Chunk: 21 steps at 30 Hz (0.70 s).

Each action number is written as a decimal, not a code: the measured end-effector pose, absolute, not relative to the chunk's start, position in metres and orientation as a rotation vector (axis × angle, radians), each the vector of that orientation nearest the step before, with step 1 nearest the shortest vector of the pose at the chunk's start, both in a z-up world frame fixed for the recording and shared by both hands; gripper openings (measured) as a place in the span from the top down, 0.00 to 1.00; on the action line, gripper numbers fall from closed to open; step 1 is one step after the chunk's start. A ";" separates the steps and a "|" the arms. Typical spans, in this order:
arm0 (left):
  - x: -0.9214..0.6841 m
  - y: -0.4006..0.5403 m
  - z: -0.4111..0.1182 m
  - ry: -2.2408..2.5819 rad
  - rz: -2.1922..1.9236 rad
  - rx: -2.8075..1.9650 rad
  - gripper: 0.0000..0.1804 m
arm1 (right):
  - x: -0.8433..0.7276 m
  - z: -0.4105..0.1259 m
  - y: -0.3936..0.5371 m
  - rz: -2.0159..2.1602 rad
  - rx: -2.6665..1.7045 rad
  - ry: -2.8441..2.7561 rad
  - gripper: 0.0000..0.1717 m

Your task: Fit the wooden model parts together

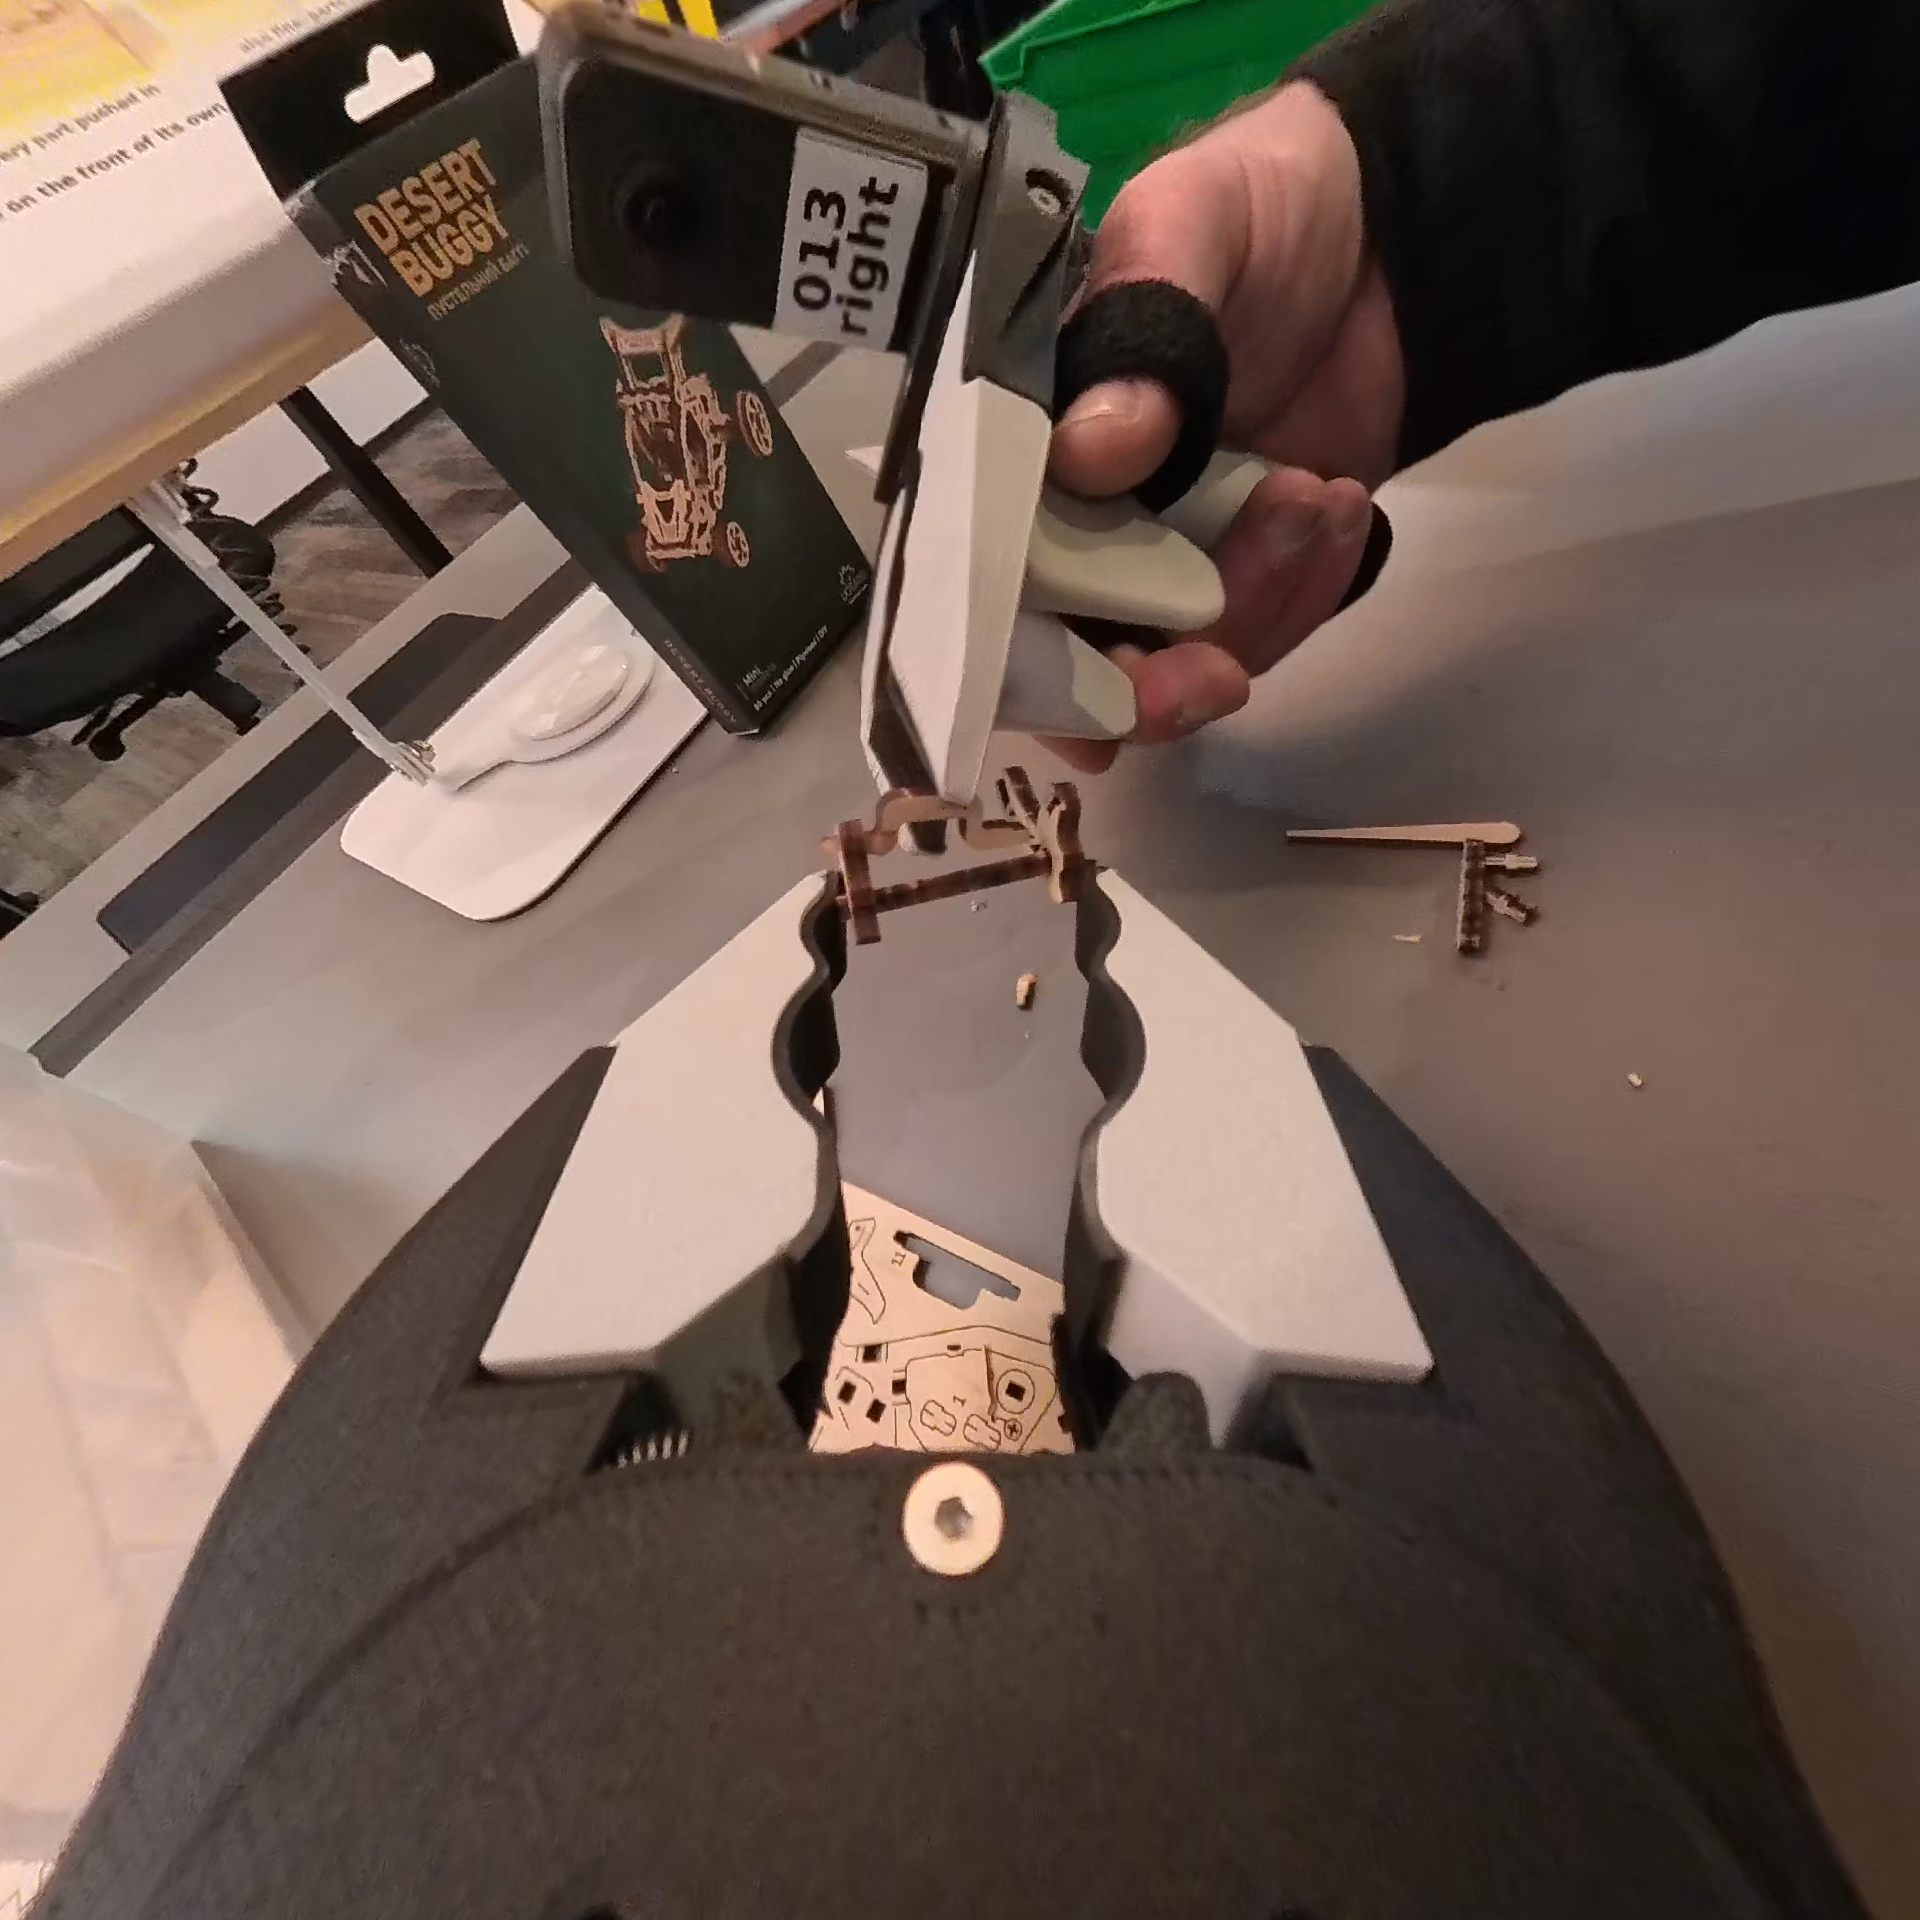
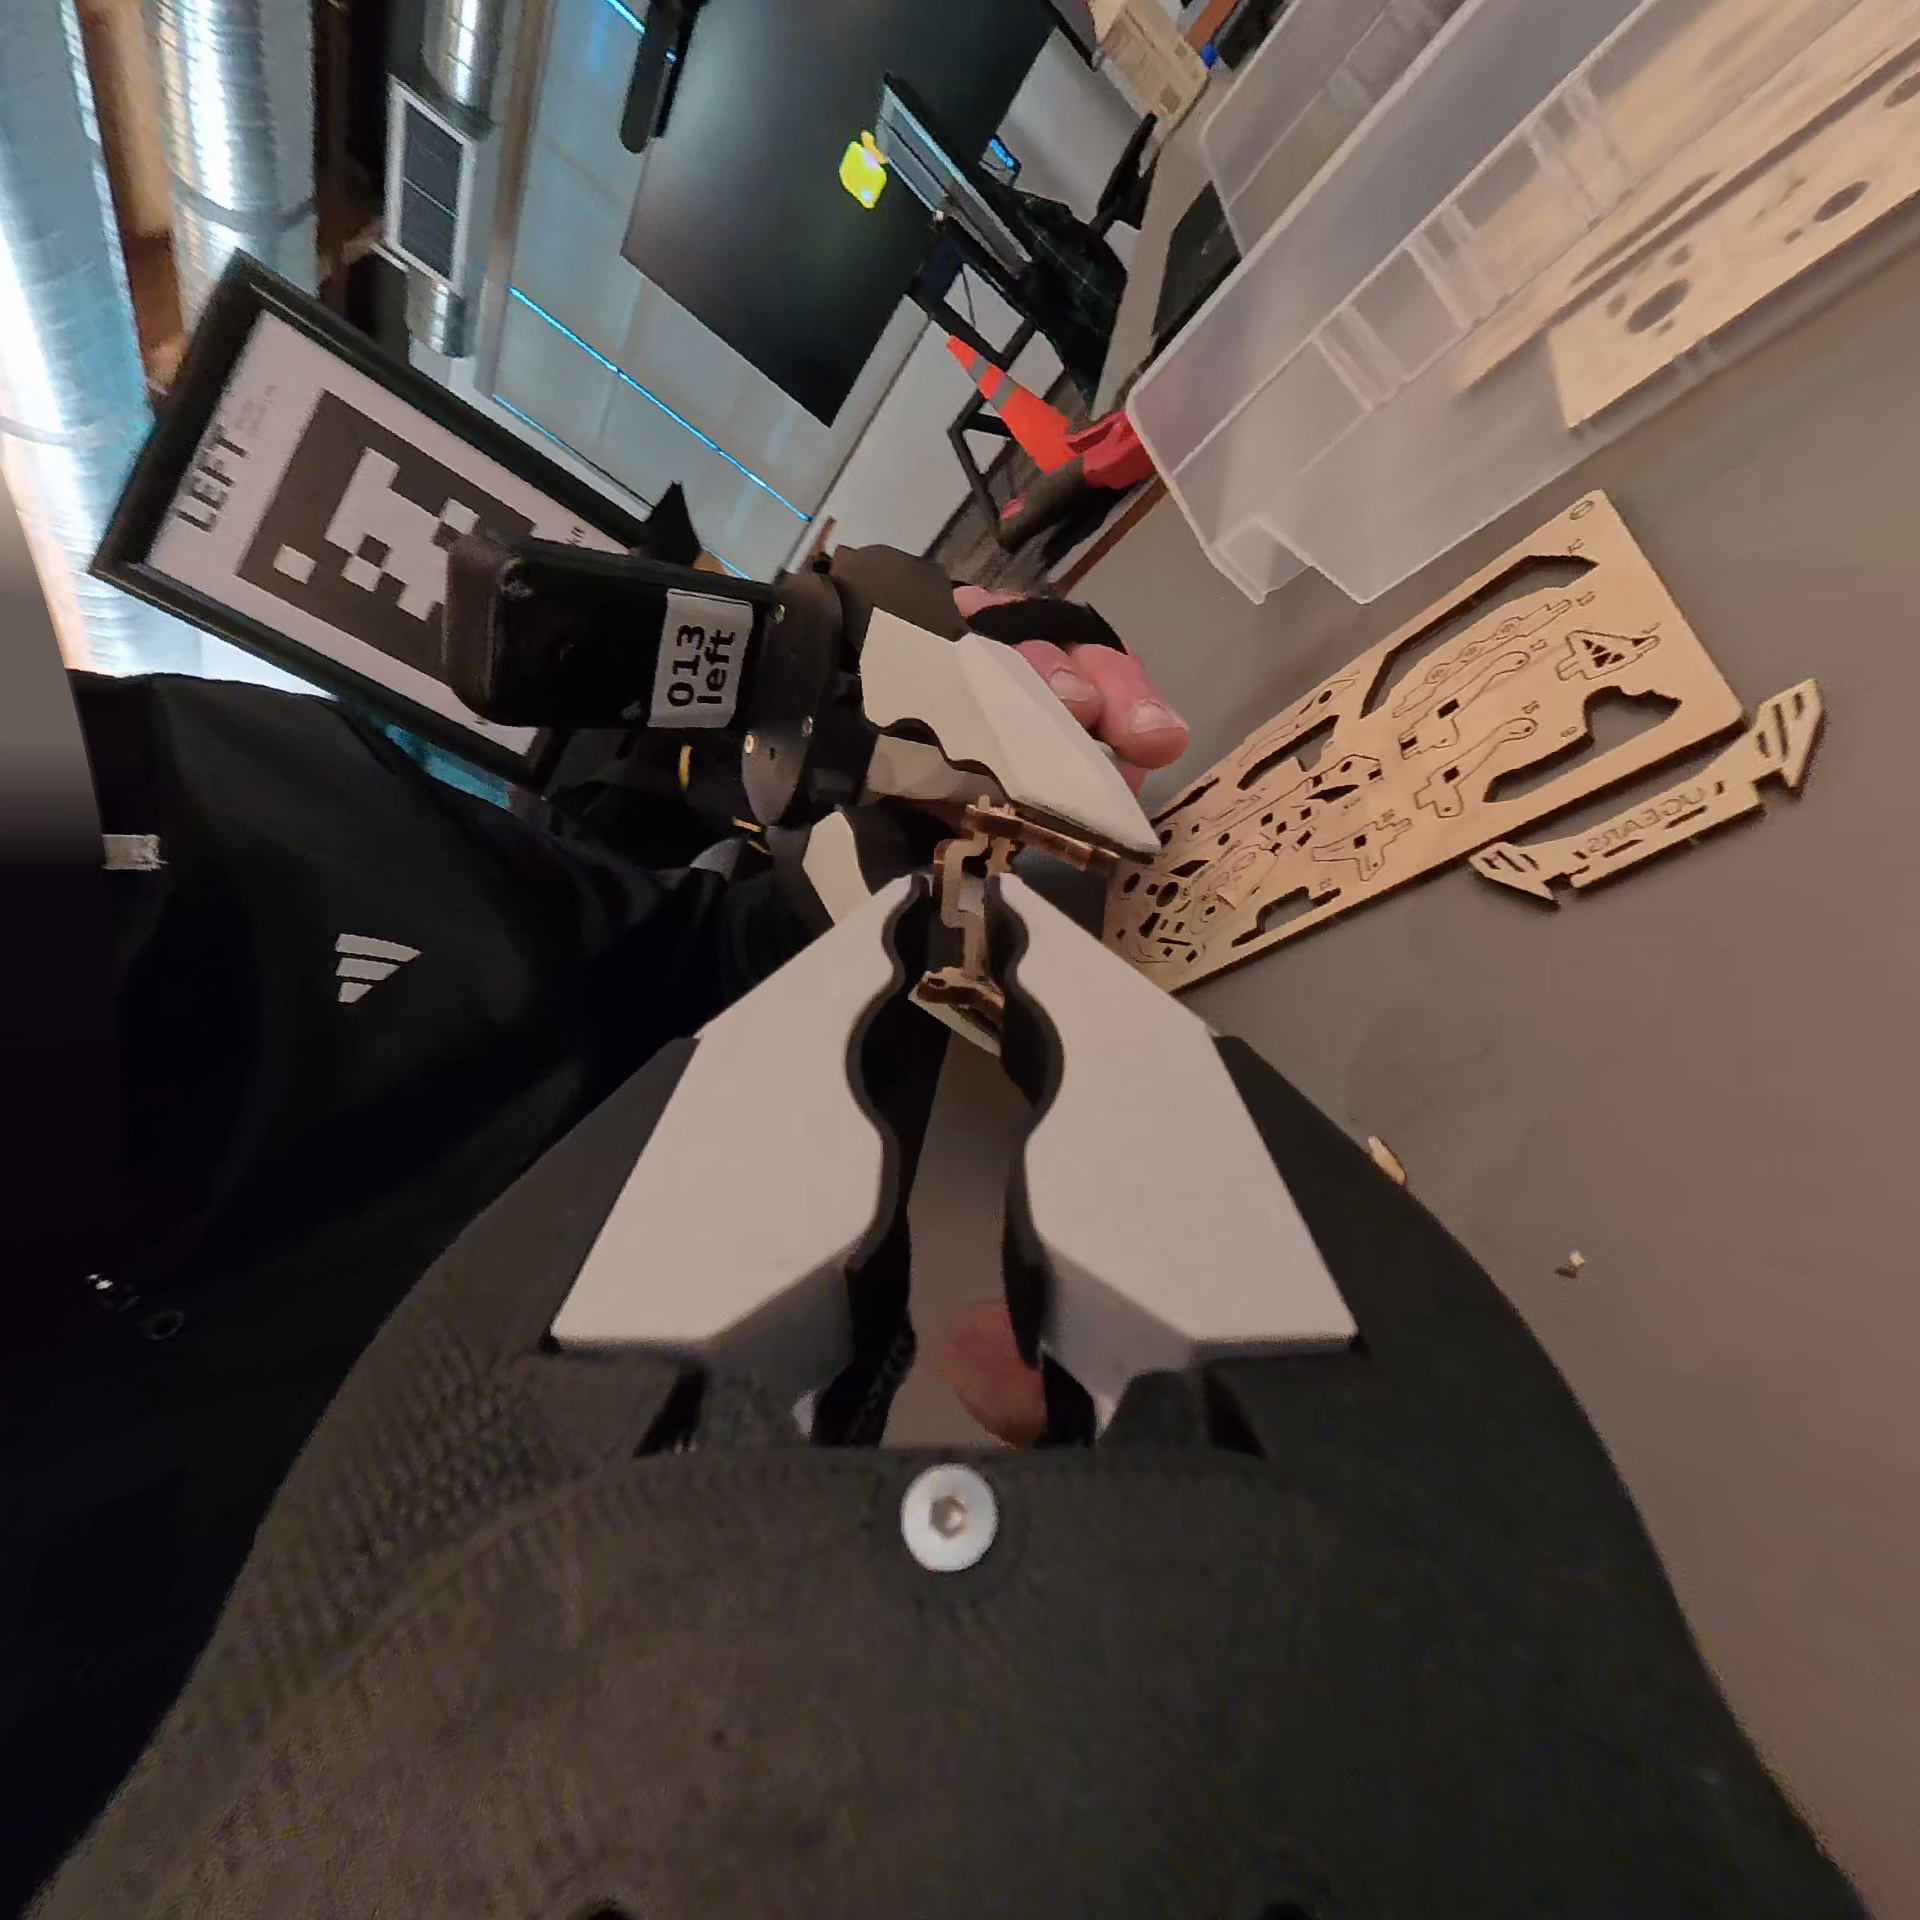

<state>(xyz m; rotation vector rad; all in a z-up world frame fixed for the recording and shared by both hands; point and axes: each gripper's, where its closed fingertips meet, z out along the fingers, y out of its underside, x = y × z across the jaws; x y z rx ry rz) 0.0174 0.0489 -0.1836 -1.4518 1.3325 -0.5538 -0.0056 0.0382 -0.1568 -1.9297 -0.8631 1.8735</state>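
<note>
The small wooden axle assembly (image 1: 961, 883) hangs above the desk (image 1: 1558, 1143), pinched crosswise by the left gripper (image 1: 961, 899). The right gripper (image 2: 961, 894) pinches its curved wooden link (image 2: 961, 914) from above. Fitting looks partly done (loose parts (image 1: 1475, 883) and the punched sheet (image 2: 1455, 748) remain).

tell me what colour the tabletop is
Plain grey tabletop, seen best in the left wrist view.

box (image 1: 582, 436) stands on desk (image 1: 1558, 1143), behind wooden assembly (image 1: 966, 873) | loose parts (image 1: 1475, 883) right of it | cut-out sheet (image 2: 1455, 748) beside bin (image 2: 1455, 343)
</note>
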 end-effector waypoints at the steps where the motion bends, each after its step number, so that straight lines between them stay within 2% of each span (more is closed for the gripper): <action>1: 0.017 0.049 -0.183 1.332 -0.553 -1.454 0.76 | -0.005 -0.158 0.039 1.825 -1.943 -0.880 0.94; 4: 0.016 0.051 -0.185 1.355 -0.504 -1.463 0.77 | -0.002 -0.164 0.040 1.626 -2.014 -0.962 0.91; 12: 0.013 0.059 -0.190 1.391 -0.348 -1.503 0.77 | 0.000 -0.166 0.041 1.075 -2.127 -1.095 0.90; 17: 0.013 0.061 -0.193 1.414 -0.273 -1.506 0.77 | -0.002 -0.169 0.045 0.842 -2.143 -1.104 0.98; 21: 0.012 0.062 -0.194 1.419 -0.244 -1.497 0.76 | -0.001 -0.170 0.047 0.862 -2.158 -1.081 0.99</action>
